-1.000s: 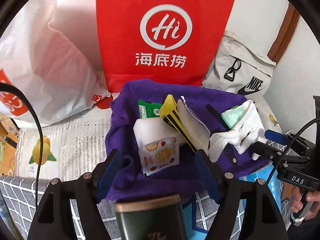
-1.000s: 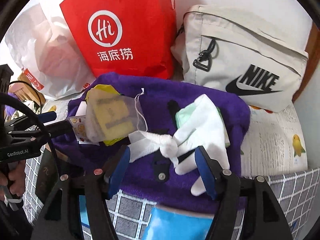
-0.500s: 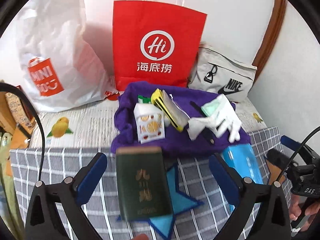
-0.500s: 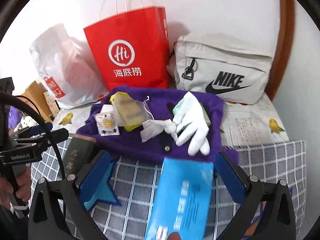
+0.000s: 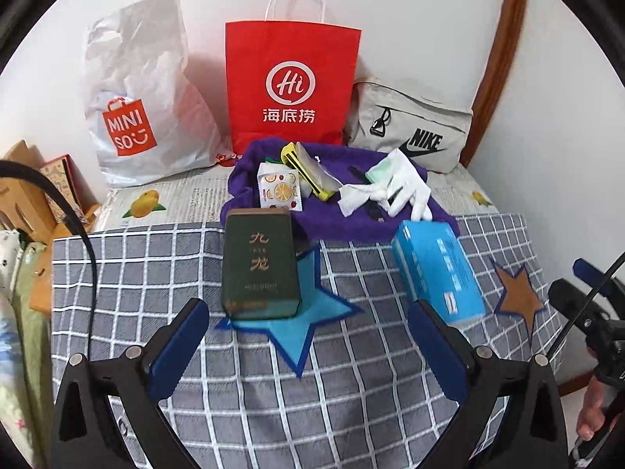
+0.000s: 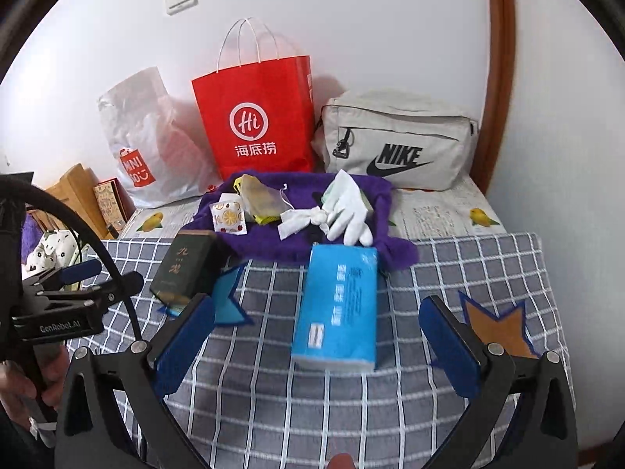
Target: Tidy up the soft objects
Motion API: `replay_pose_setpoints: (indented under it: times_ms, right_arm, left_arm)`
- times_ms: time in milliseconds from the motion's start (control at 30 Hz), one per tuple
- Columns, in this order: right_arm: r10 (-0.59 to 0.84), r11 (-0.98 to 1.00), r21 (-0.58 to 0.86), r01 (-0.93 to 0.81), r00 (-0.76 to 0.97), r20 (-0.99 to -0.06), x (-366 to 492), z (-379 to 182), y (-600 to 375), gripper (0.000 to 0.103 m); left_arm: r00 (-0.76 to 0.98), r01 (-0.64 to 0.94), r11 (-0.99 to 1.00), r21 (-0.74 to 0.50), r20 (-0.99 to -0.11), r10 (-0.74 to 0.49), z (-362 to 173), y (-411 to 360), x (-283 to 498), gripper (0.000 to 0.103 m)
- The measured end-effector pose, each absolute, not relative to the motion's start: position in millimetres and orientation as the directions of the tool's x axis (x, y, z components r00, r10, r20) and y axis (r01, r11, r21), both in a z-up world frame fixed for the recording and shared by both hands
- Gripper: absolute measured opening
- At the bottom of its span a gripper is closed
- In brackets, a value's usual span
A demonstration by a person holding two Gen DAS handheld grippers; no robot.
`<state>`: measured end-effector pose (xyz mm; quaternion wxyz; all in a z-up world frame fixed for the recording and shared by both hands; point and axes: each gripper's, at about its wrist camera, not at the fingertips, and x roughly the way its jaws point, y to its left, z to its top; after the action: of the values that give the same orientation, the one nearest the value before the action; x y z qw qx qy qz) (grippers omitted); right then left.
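Blue tissue pack (image 6: 338, 305) on checked worktop (image 6: 449, 269), straight ahead between spread, empty right gripper (image 6: 318, 346) jaws, long axis pointing away; nearer this hand. Left gripper (image 5: 308, 346) likewise released, facing green box (image 5: 259, 264).

Cloth (image 5: 117, 273) showing grey with white grid; blue star (image 5: 300, 328) at 6 o'clock, brown star (image 5: 521, 297) at 3. Towel (image 5: 343, 222) showing purple, glove (image 5: 406, 183) white, sachet (image 5: 279, 191) white with citrus print. Box (image 5: 259, 262) dark green, gold lettering. Pack (image 5: 437, 269) bright blue. Bag (image 5: 291, 82) at 12 o'clock showing red, white logo.
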<state>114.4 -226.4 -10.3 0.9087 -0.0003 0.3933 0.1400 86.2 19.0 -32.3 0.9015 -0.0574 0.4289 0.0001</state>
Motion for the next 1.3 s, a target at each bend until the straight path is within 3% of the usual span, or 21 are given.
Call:
replay_pose_setpoints:
  times_ms: [467, 1300]
  right_arm:
    - [0.228, 0.969, 0.092, -0.23, 0.684, -0.693, 66, 3, -243, 0.103]
    - [0.227, 0.97, 0.097, -0.224, 0.679, -0.698, 57, -1, -241, 0.103]
  left_arm:
    - [0.671, -0.091, 0.993, -0.081, -0.741, 0.001, -12, 9, 57, 0.103]
    - [0.674, -0.1, 0.993, -0.058, -0.738, 0.025, -6, 5, 49, 0.103]
